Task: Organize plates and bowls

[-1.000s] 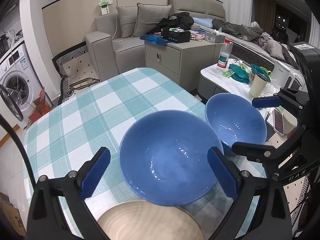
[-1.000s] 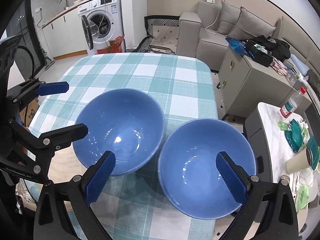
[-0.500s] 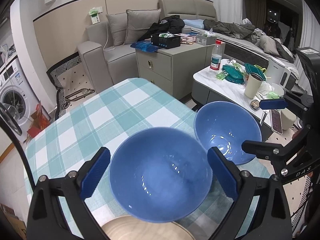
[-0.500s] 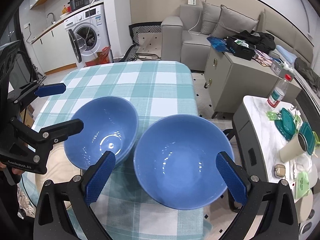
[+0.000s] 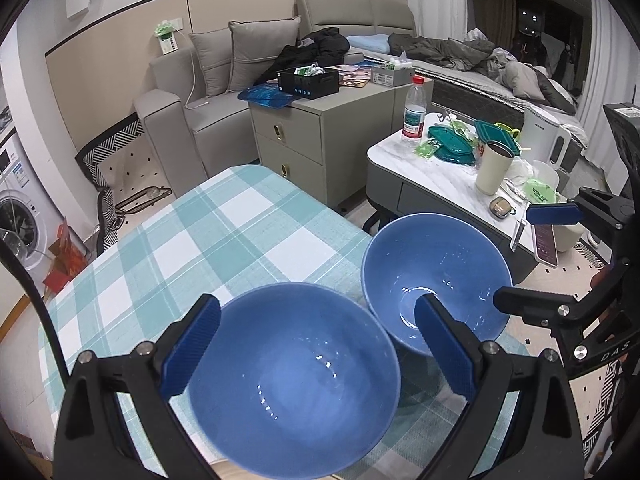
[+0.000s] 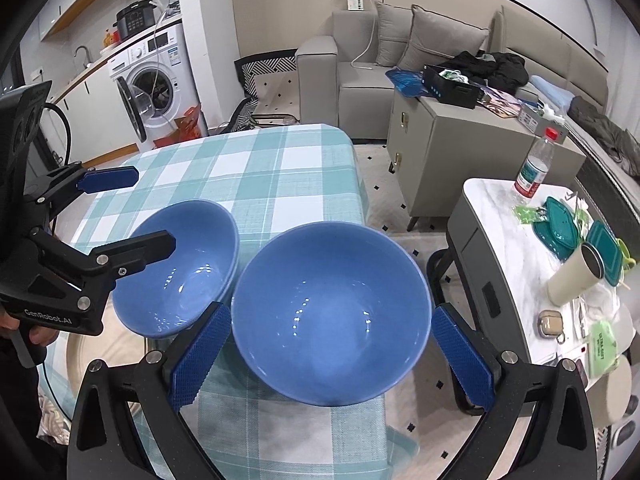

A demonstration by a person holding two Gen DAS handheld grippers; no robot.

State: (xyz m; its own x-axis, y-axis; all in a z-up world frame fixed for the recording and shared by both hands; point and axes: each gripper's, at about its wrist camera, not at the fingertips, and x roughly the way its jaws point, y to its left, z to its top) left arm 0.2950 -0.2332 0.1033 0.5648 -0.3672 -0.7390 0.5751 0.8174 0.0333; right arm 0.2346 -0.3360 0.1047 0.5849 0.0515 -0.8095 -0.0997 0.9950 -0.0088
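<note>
Apparently mid-lift: each gripper, left (image 5: pixel 316 354) and right (image 6: pixel 332 352), has its jaws spread wide around a blue bowl (image 5: pixel 294 376) (image 6: pixel 332 312) above the tabletop (image 6: pixel 256 172); whether they grip, I cannot tell. Next: nest one inside the other.

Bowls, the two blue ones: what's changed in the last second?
The left tongs and right tongs have centred on their bowls and appear to have lifted them. The left bowl now hangs tilted over the beige plate, and the right bowl is raised near the table's right edge, with the checked tablecloth farther below. The plate looks unmoved.
</note>
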